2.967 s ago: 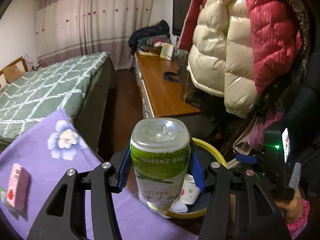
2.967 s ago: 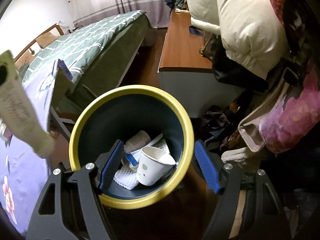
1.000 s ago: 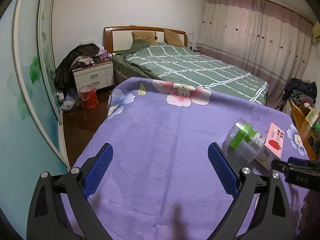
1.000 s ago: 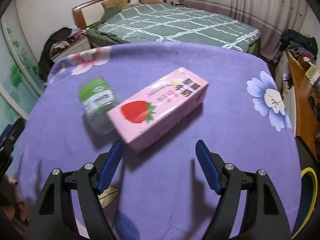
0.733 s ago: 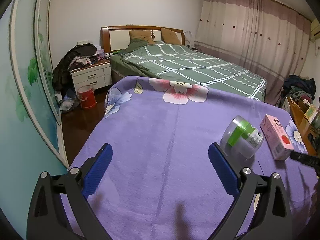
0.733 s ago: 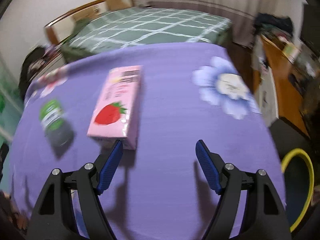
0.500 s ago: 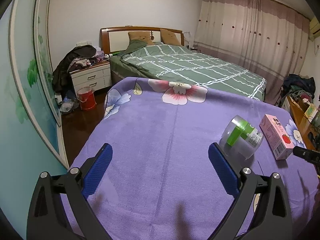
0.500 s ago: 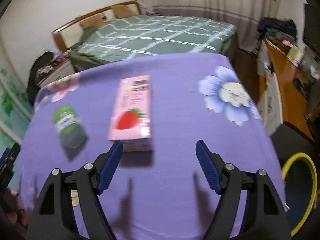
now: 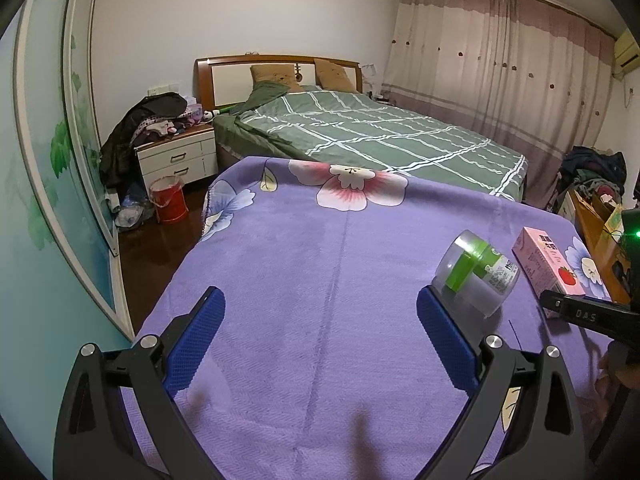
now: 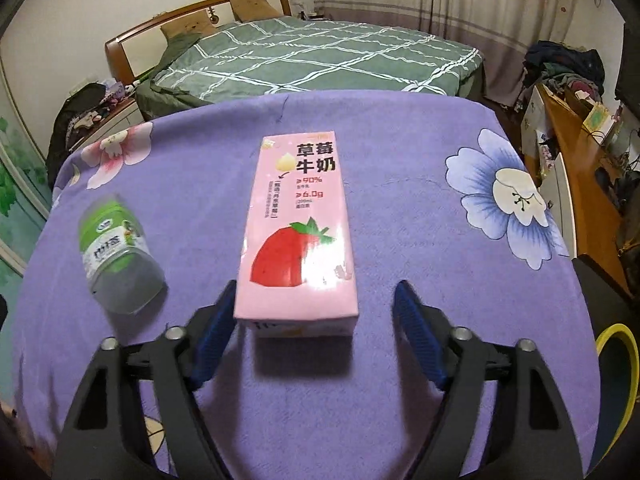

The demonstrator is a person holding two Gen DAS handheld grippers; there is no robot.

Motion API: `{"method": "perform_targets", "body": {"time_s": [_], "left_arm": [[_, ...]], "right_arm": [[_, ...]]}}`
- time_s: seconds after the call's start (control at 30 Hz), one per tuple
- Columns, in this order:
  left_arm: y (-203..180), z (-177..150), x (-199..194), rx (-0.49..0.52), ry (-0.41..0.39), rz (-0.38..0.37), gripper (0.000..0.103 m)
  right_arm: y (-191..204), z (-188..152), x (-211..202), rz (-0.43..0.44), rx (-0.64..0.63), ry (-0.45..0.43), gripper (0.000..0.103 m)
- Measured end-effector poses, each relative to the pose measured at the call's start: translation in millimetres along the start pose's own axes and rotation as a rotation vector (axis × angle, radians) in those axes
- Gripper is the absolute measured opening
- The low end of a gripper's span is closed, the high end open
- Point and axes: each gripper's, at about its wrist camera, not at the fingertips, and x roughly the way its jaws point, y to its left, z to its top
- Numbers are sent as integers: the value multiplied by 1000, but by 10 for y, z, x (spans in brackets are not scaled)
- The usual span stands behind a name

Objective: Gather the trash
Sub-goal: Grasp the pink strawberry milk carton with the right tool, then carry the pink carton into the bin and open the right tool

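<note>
A pink strawberry milk carton [image 10: 298,236] lies flat on the purple flowered cloth [image 10: 400,208], its near end between the tips of my open right gripper [image 10: 316,320]. A clear jar with a green label [image 10: 116,256] lies on its side to the carton's left. In the left wrist view the jar [image 9: 476,276] lies just beyond the right fingertip of my open, empty left gripper [image 9: 320,332], with the carton [image 9: 548,260] behind it. The right gripper's body [image 9: 592,316] shows at the right edge.
A yellow-rimmed bin [image 10: 616,368] stands on the floor off the table's right edge. A green bed [image 9: 380,136] lies beyond the table. A wooden desk [image 10: 576,160] with clutter runs along the right. A nightstand [image 9: 176,160] and red bucket [image 9: 168,204] stand at the left.
The left gripper let go of the jar, which now lies on the cloth. The right gripper swung from the bin to the table and closed in on the carton's near end.
</note>
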Motion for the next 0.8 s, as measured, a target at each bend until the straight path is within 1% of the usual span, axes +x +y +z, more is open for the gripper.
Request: {"method": "perform_targets", "body": {"time_s": [0.03, 0.07, 0.17, 0.47, 0.6, 0.8], "left_arm": [[1, 1, 0, -1, 1, 0, 95], [-1, 1, -1, -2, 1, -1, 95], [-5, -1, -2, 3, 0, 2, 95], [-16, -2, -7, 9, 3, -2, 95], [-22, -1, -19, 9, 0, -5, 95], [-33, -7, -43, 11, -6, -10, 95]], "right_arm": [[-5, -5, 2, 4, 1, 4, 51], [-7, -9, -22, -2, -2, -2, 50], [-31, -23, -103, 20, 12, -8, 50], [-161, -165, -709, 62, 18, -99, 48], [-286, -269, -981, 80, 32, -127, 48], [-559, -457, -1332, 76, 66, -160, 47]]}}
